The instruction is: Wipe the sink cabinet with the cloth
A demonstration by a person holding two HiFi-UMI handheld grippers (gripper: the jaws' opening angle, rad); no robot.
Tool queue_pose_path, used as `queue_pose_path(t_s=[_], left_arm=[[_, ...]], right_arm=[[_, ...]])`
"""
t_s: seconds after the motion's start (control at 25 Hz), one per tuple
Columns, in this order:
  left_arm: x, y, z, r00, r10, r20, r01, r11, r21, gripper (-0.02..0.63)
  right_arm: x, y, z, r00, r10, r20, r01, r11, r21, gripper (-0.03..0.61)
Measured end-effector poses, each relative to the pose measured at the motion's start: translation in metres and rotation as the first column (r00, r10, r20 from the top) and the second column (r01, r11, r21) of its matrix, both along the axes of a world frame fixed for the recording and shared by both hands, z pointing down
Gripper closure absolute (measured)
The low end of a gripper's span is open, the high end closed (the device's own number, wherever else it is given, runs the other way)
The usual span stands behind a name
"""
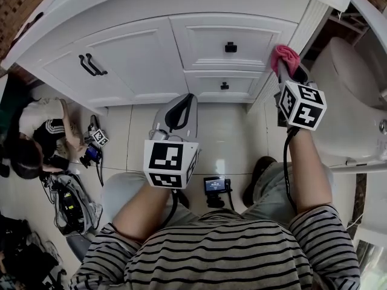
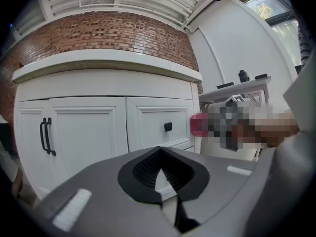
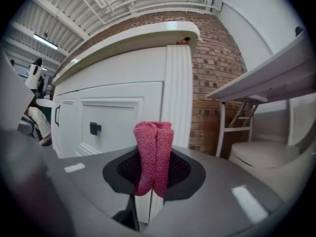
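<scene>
We noted the right gripper pinching the pink cloth, which stood upright between its jaws, just beside the sink cabinet's right corner post. The left gripper was pressed together and empty.

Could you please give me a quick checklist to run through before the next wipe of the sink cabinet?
1. Cloth held: ok. The pink cloth is clamped between the jaws of the right gripper.
2. Cloth stands out past the jaw tips: ok.
3. Cloth touching the cabinet: cannot tell. It sits at the fluted corner post.
4. Left gripper out of the way: ok. It is shut, empty and back from the cabinet.
5. Wiping path to the left: probably not ok. The black drawer handle sticks out there.
</scene>
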State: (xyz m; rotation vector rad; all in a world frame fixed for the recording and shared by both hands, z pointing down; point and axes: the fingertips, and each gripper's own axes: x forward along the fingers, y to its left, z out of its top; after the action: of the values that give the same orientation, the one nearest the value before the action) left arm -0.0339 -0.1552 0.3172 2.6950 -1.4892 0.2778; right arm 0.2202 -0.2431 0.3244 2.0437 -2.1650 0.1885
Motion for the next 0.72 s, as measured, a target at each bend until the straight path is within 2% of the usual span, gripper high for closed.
queue_pose_path(t_s=[0.08, 0.12, 0.16, 0.24, 0.32, 0.4, 0.48, 0.52, 0.6, 0.72], left_arm=[[-0.001, 0.001, -0.001, 1.000, 0.004, -0.012, -0.004, 1.000, -0.007, 0.621], [-0.002, 0.002, -0.003, 1.000, 0.007, -0.018, -0.007, 1.000, -0.005, 0.621], [-0.002, 0.002, -0.005, 1.000, 0.009, -0.024, -0.009, 1.000, 0.000, 0.621], [-0.005, 0.002, -0.011, 0.999, 0.011, -0.036, -0.011, 1.000, 0.011, 0.621], [-0.007, 0.002, -0.013, 0.999, 0.010, -0.044, -0.009, 1.000, 0.015, 0.621], [-0.008, 0.002, -0.012, 0.999, 0.004, -0.049, -0.004, 1.000, 0.013, 0.620], [-0.009, 0.000, -0.008, 0.999, -0.005, -0.048, 0.006, 1.000, 0.006, 0.621], [-0.011, 0.000, -0.006, 0.999, -0.010, -0.044, 0.010, 1.000, 0.002, 0.621], [-0.013, -0.003, -0.003, 0.999, -0.017, -0.033, 0.017, 1.000, -0.002, 0.621], [-0.016, -0.006, -0.003, 0.999, -0.021, -0.026, 0.021, 1.000, 0.001, 0.621]], right_arm=[[0.014, 0.006, 0.007, 0.998, 0.047, 0.036, -0.046, 0.999, -0.028, 0.485], [0.009, 0.009, 0.008, 0.998, 0.040, 0.055, -0.039, 0.999, -0.031, 0.484], [-0.005, 0.012, 0.008, 0.998, 0.009, 0.067, -0.007, 1.000, -0.026, 0.485], [-0.058, 0.015, 0.011, 0.989, -0.119, 0.084, 0.119, 0.993, -0.006, 0.485], [-0.127, 0.014, 0.023, 0.955, -0.279, 0.099, 0.280, 0.960, 0.006, 0.484], [-0.189, 0.008, 0.034, 0.911, -0.405, 0.073, 0.405, 0.914, 0.011, 0.485], [-0.235, -0.004, 0.043, 0.878, -0.478, 0.016, 0.478, 0.878, 0.010, 0.483], [-0.250, -0.011, 0.048, 0.870, -0.493, -0.006, 0.493, 0.870, 0.005, 0.483], [-0.259, -0.025, 0.058, 0.875, -0.483, -0.025, 0.483, 0.876, -0.016, 0.483], [-0.234, -0.035, 0.068, 0.903, -0.429, -0.030, 0.428, 0.903, -0.038, 0.483]])
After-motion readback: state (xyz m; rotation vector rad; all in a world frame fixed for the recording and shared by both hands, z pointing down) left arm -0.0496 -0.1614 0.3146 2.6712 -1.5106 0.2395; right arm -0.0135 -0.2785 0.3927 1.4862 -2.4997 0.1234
